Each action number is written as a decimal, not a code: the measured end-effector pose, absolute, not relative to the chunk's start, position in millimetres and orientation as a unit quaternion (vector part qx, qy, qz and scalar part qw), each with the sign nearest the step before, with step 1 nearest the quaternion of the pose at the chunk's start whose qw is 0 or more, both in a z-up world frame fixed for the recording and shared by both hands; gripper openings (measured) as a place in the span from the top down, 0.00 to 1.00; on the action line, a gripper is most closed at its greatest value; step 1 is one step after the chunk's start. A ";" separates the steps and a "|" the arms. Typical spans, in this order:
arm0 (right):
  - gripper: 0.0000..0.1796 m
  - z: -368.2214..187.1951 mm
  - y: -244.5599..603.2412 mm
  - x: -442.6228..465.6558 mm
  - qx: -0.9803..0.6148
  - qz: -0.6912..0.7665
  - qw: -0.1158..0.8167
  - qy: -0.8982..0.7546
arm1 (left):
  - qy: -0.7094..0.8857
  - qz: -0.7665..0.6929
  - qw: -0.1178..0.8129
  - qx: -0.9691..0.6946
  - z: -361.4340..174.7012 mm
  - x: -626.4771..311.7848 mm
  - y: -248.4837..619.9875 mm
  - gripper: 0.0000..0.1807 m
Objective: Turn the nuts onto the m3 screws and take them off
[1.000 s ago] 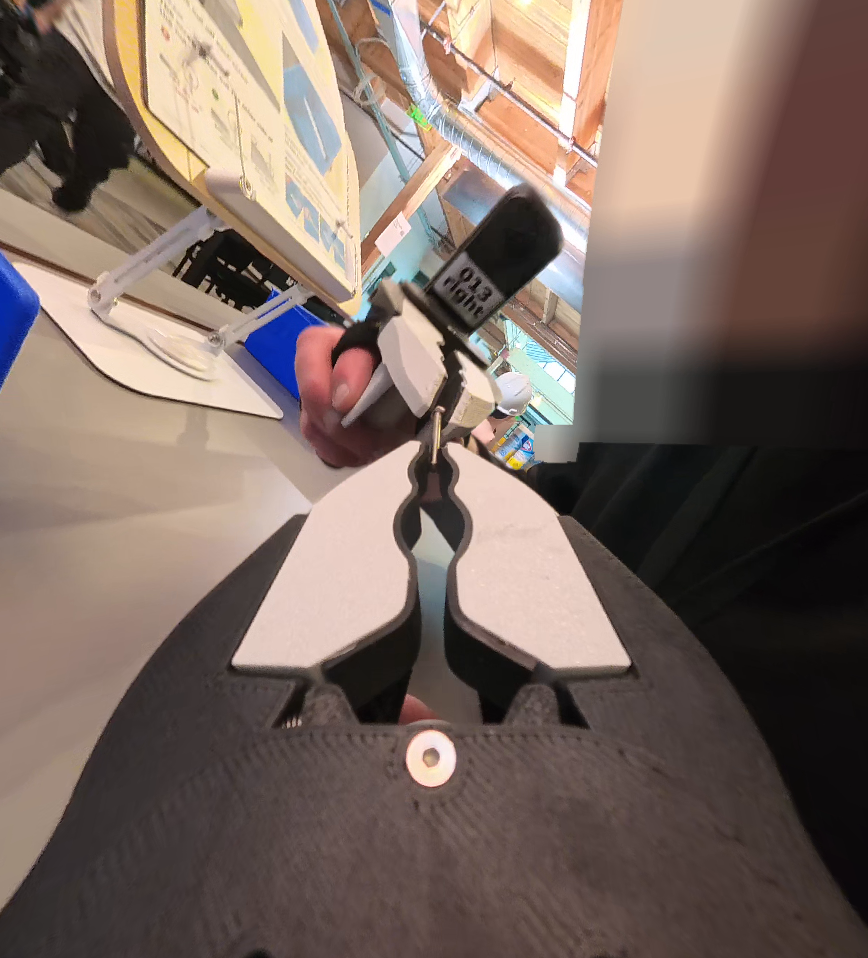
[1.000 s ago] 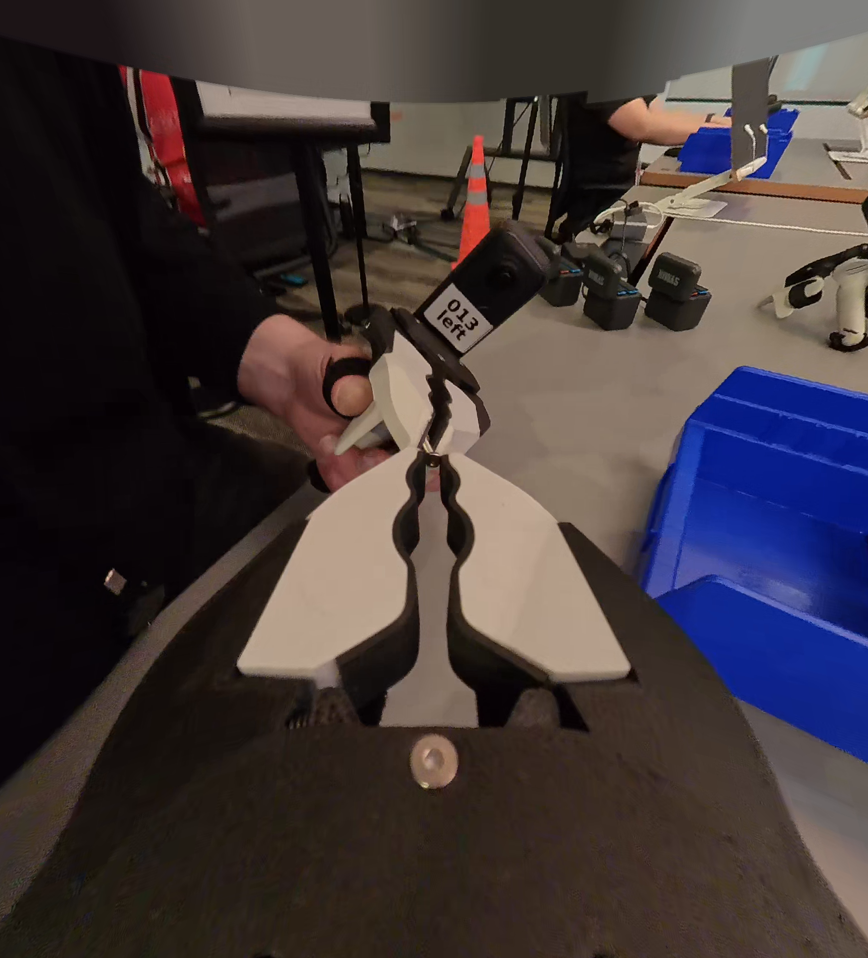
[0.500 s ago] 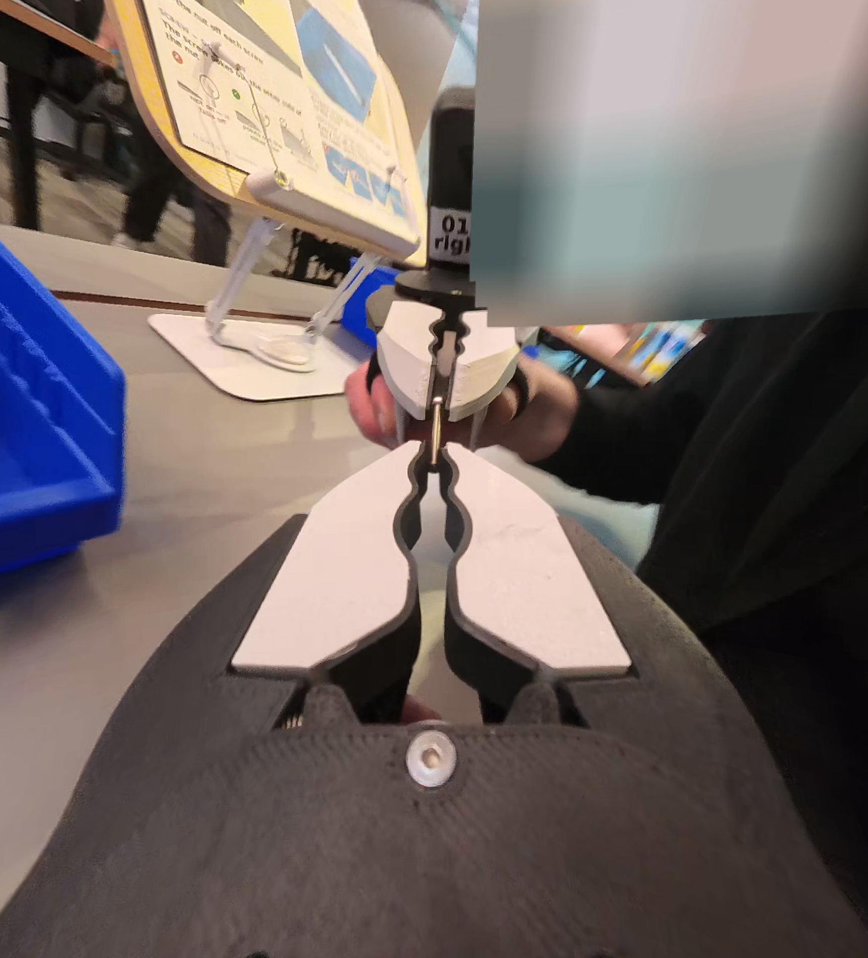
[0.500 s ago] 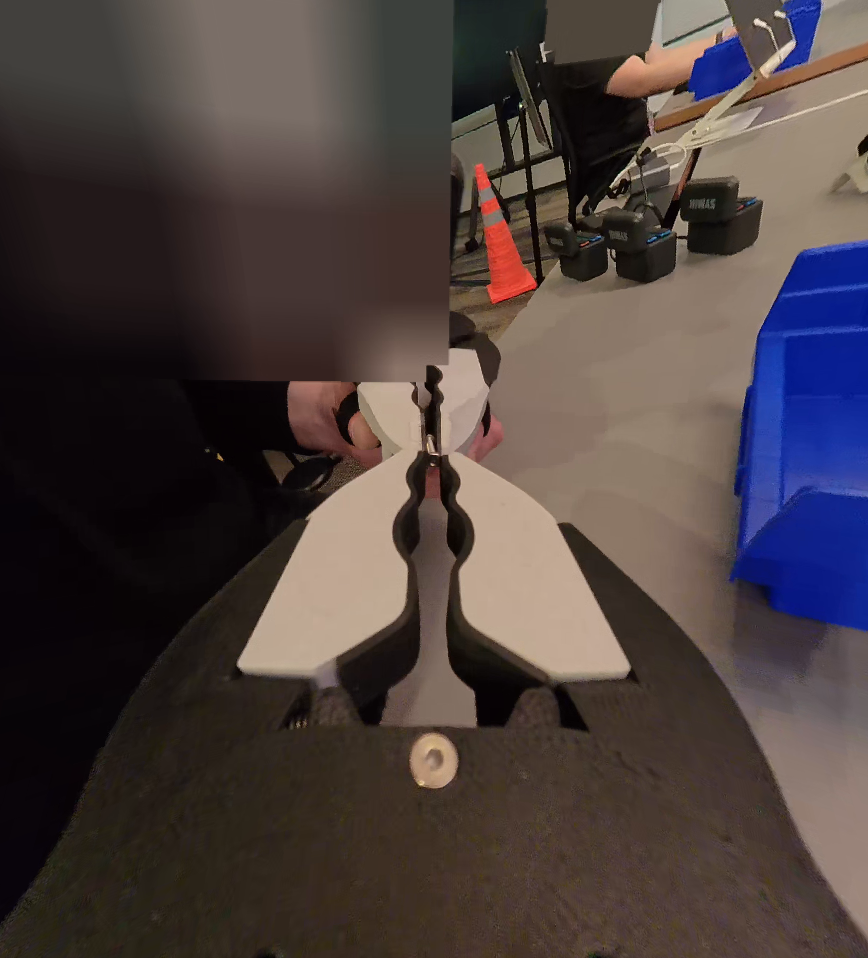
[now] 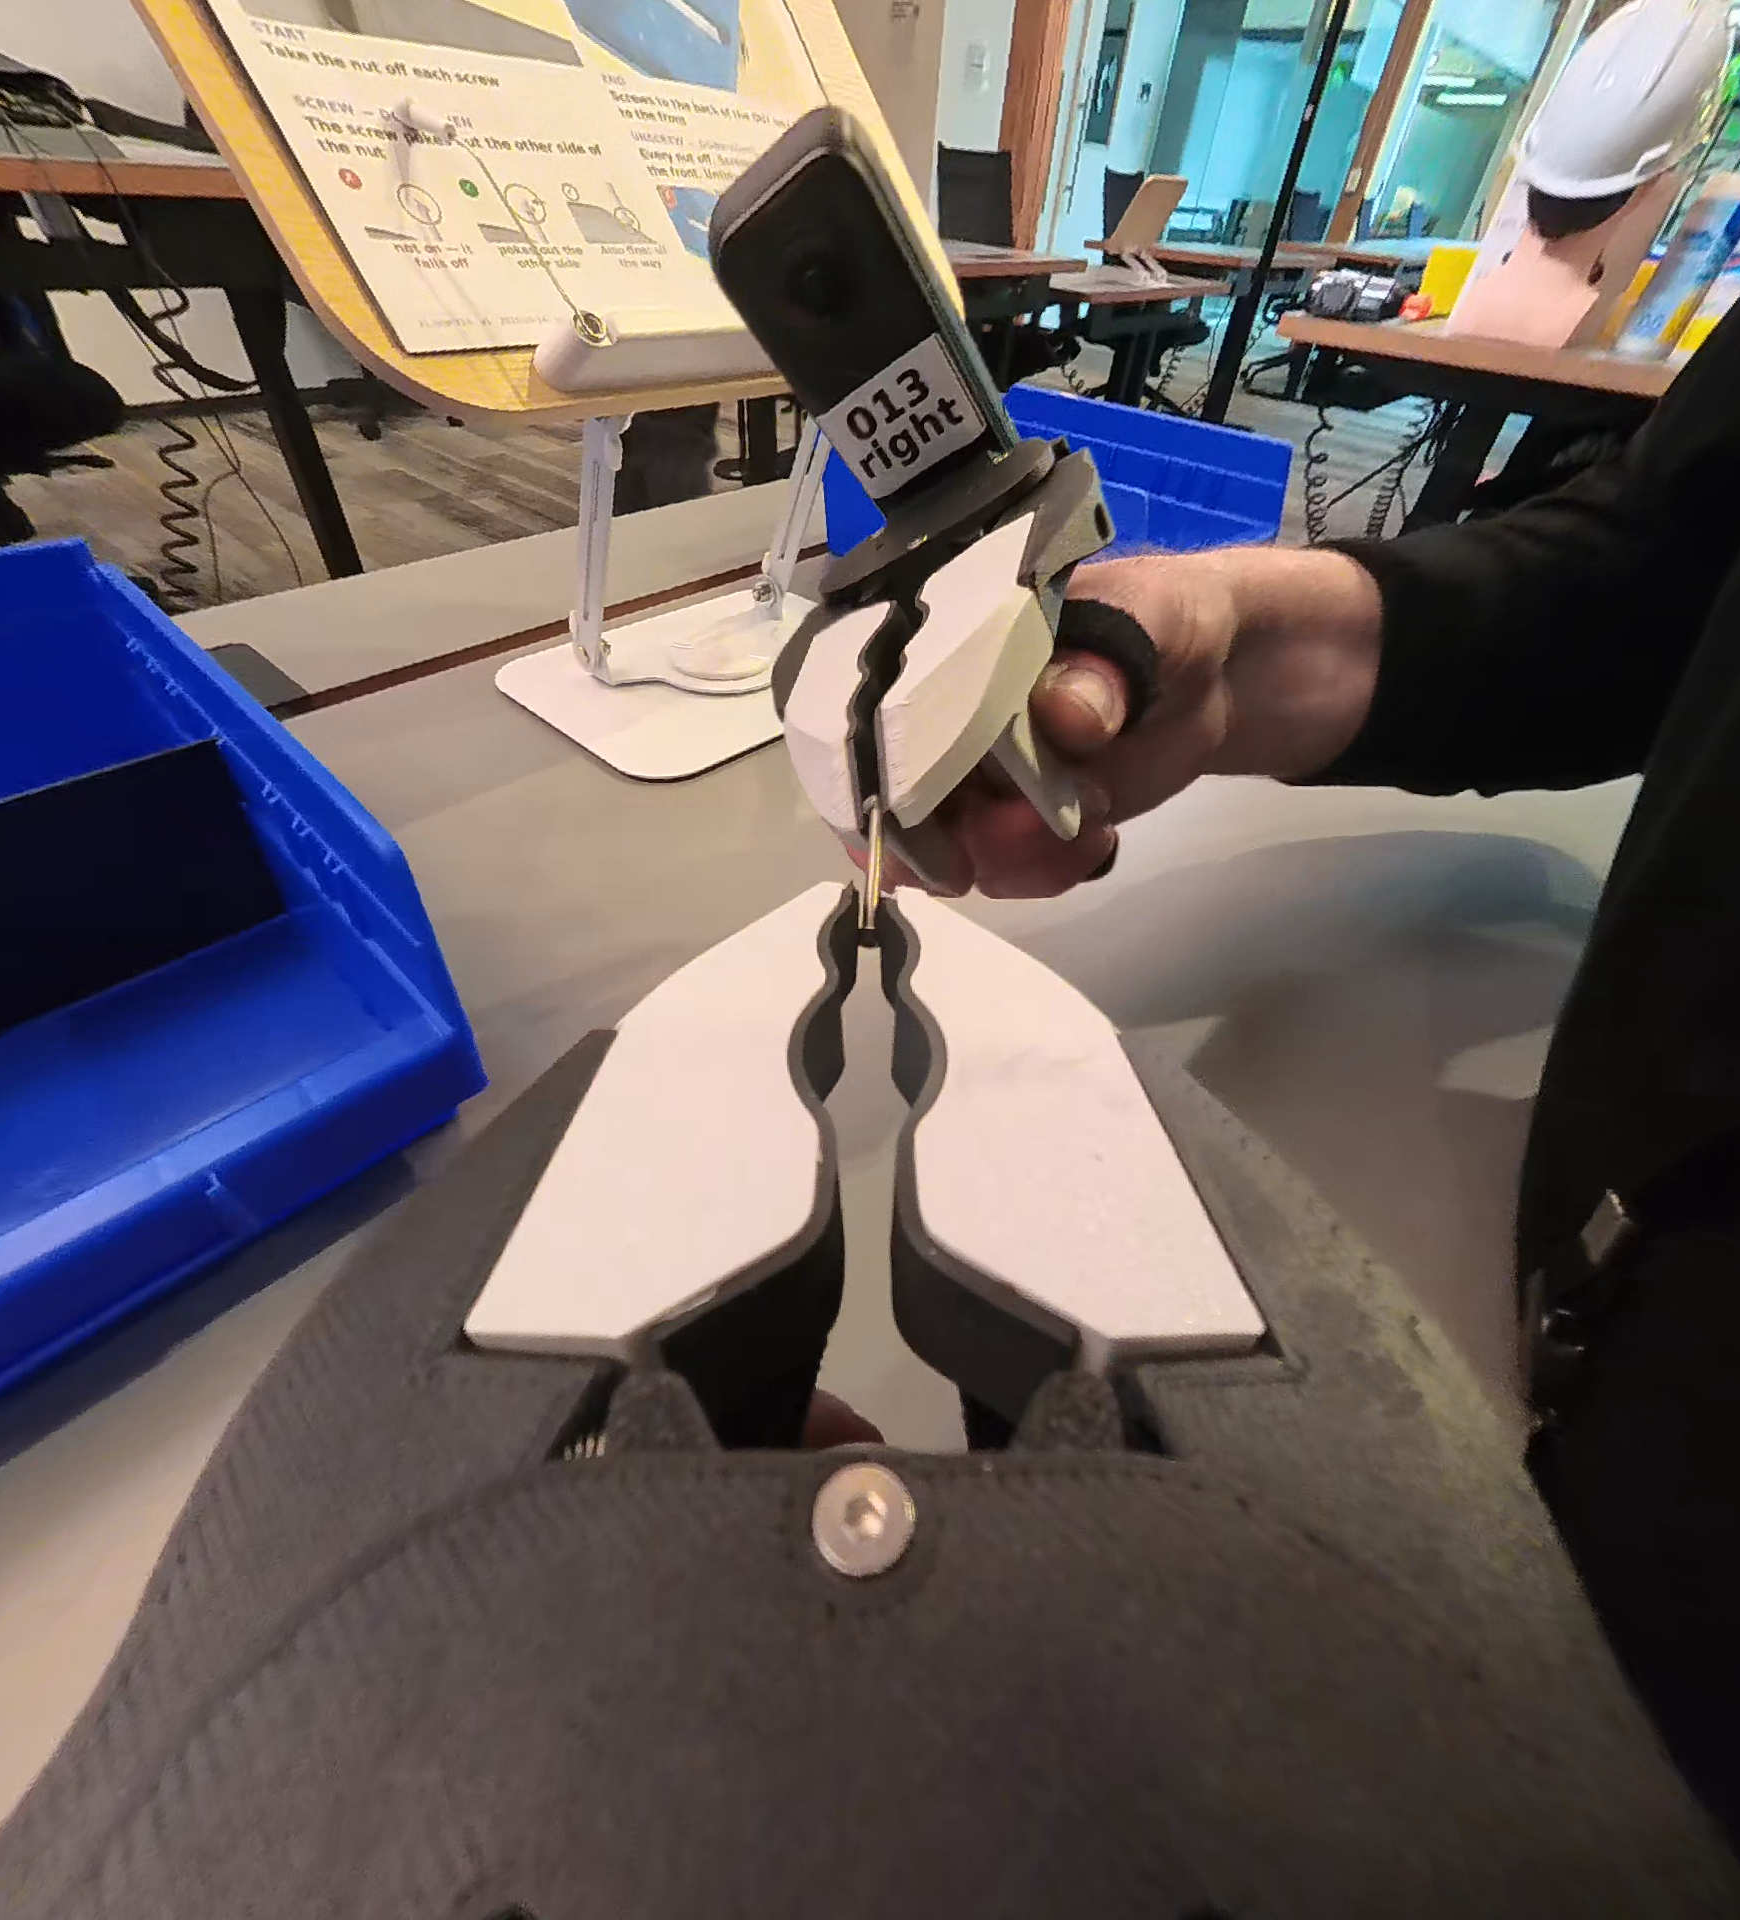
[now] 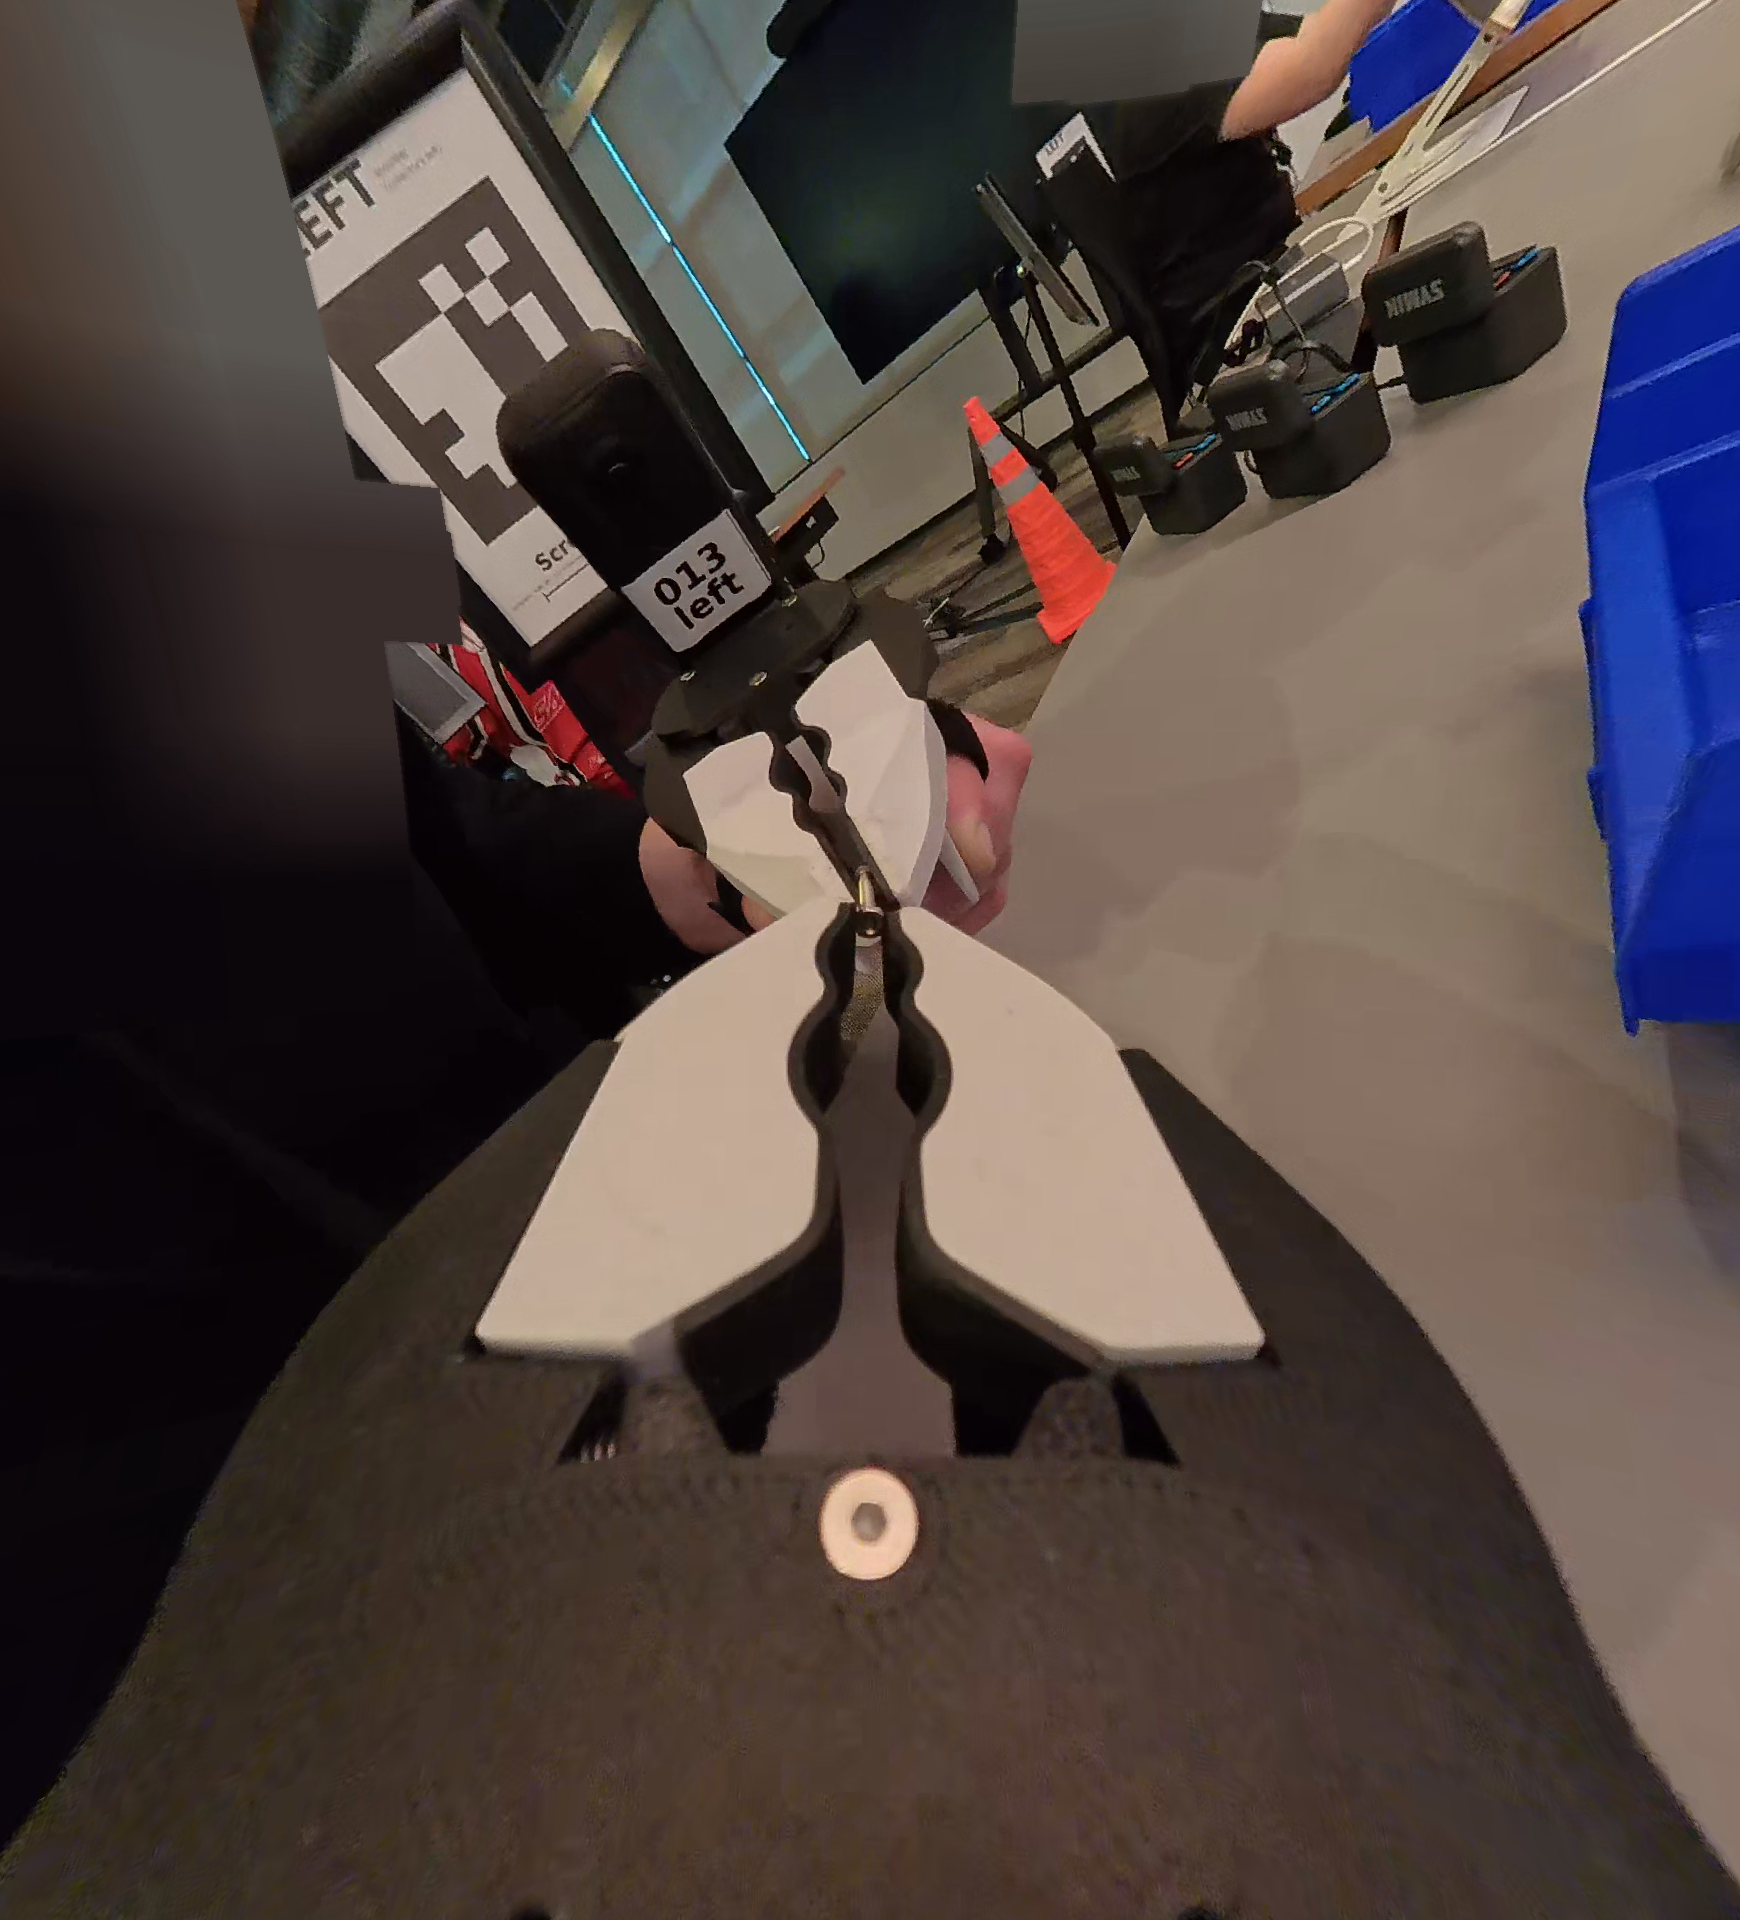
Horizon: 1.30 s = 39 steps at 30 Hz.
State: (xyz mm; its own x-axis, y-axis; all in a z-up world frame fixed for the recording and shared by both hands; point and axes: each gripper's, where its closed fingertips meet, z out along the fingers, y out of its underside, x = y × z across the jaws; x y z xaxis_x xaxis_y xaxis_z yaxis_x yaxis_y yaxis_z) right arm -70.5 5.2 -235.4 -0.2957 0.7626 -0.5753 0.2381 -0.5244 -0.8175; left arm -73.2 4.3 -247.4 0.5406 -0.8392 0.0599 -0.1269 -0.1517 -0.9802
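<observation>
A thin metal M3 screw (image 5: 874, 862) spans the small gap between my two grippers, above the grey table (image 5: 637, 894). My left gripper (image 5: 866, 928) is shut on the screw's near end. In the left wrist view, my right gripper (image 5: 871, 805) is held in a hand and pinches the far end from above, tilted. In the right wrist view, my right gripper (image 6: 866, 923) is shut on a small metal piece, apparently the nut (image 6: 866, 914). The left gripper (image 6: 861, 883) meets it tip to tip. The nut is too small to make out clearly.
A blue bin (image 5: 170, 987) stands on the table left of the left gripper and also shows in the right wrist view (image 6: 1739, 727). An instruction board on a white stand (image 5: 637, 665) is behind. Black battery cases (image 6: 1365, 416) and an orange cone (image 6: 1042, 540) lie farther off.
Both grippers have stayed shut, tip to tip on the screw, while turning against each other. The right gripper now leans sideways in the left view. The blue bin has shifted in both views.
</observation>
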 end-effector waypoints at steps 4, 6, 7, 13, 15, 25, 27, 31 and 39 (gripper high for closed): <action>0.97 -236.7 5.8 -70.3 -0.563 0.674 0.190 -0.439 | 0.358 -0.315 0.551 -0.685 -247.8 -73.1 4.5 0.98; 0.97 -237.4 6.1 -70.4 -0.565 0.674 0.187 -0.437 | 0.358 -0.310 0.553 -0.685 -247.5 -73.5 4.9 0.98; 0.97 -237.8 6.4 -70.5 -0.566 0.675 0.186 -0.435 | 0.359 -0.309 0.553 -0.685 -247.6 -73.4 4.8 0.98; 0.97 -236.8 7.5 -70.2 -0.564 0.675 0.193 -0.434 | 0.355 -0.311 0.555 -0.685 -247.2 -72.8 5.5 0.98; 0.94 -235.9 7.9 -70.6 -0.563 0.676 0.195 -0.433 | 0.354 -0.314 0.555 -0.685 -247.2 -72.5 5.6 0.98; 0.93 -233.5 9.0 -68.0 -0.552 0.676 0.213 -0.439 | 0.331 -0.341 0.557 -0.682 -243.7 -74.0 7.4 0.98; 0.93 -229.9 10.7 -66.4 -0.546 0.677 0.226 -0.439 | 0.326 -0.346 0.557 -0.681 -243.3 -74.0 7.7 0.98; 0.92 -229.5 8.1 -67.6 -0.542 0.670 0.232 -0.451 | 0.324 -0.352 0.557 -0.679 -242.5 -72.8 8.0 0.98; 0.94 -232.7 2.1 -67.5 -0.538 0.664 0.221 -0.470 | 0.300 -0.374 0.564 -0.673 -235.9 -76.4 10.1 0.98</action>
